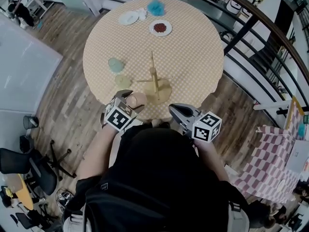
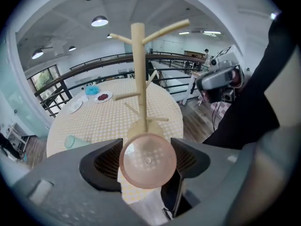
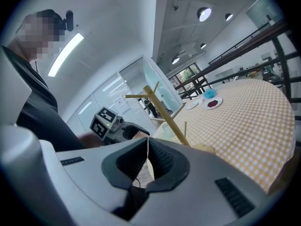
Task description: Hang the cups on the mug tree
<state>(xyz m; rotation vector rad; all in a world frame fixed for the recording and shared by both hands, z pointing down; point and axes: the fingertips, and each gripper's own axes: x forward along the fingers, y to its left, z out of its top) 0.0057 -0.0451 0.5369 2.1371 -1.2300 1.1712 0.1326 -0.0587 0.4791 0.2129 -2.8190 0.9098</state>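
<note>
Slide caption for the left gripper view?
Left gripper holds a pink cup end-on, in front of the empty wooden mug tree.

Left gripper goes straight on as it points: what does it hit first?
Likely the mug tree: its base and post stand dead ahead of the pink cup the left gripper holds; depth unclear.

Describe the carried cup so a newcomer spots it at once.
On the round checked table, find the wooden mug tree near the front edge. Left of it, the left gripper holds a pink cup; the teal cup and yellowish cup sit on the cloth.
</note>
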